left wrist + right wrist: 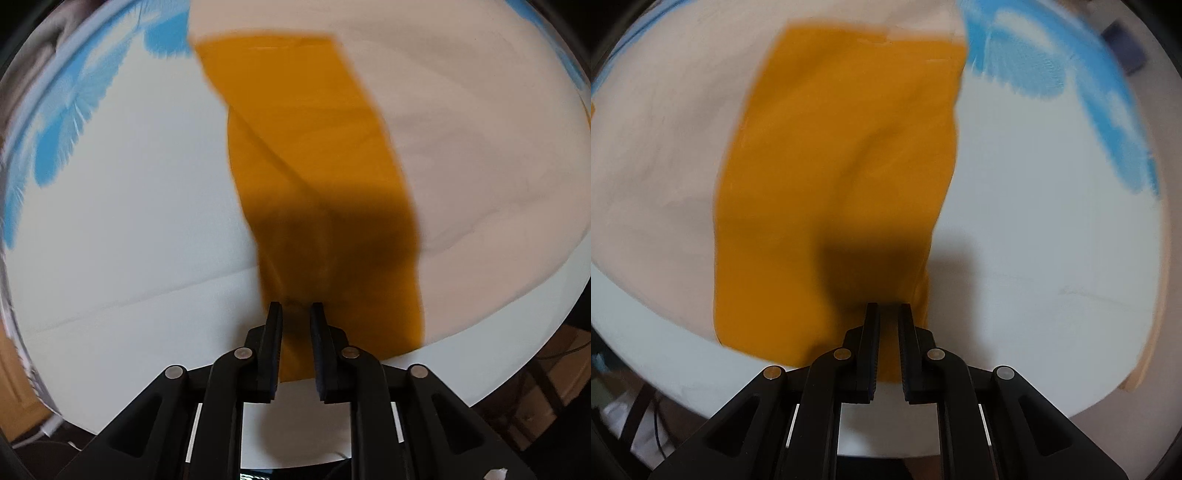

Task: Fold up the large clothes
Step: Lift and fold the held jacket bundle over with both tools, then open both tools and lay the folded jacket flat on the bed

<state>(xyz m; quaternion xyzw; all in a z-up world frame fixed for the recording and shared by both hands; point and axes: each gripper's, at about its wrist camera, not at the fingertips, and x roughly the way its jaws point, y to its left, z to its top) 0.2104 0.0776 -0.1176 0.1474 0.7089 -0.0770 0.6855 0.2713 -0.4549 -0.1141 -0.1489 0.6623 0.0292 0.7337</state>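
So both claws, left (296, 306) and right (888, 307), pinch near edge of floppy, light cloth (306, 147); grab corners, it sags.

Left gripper (295, 306) matte black, angular linkage arms, silver round pivot pins, ribbed fingers; right gripper (888, 306) identical, blue-edged ribbed pads (873, 354)

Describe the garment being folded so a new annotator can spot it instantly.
Start from the big white surface with blue feather prints along its far edge. A pale beige cloth lies across its middle, and on that runs a long mustard-orange garment, its near end at both grippers. It is the only saturated orange thing, a folded strip; everything around it is white, beige or blue.
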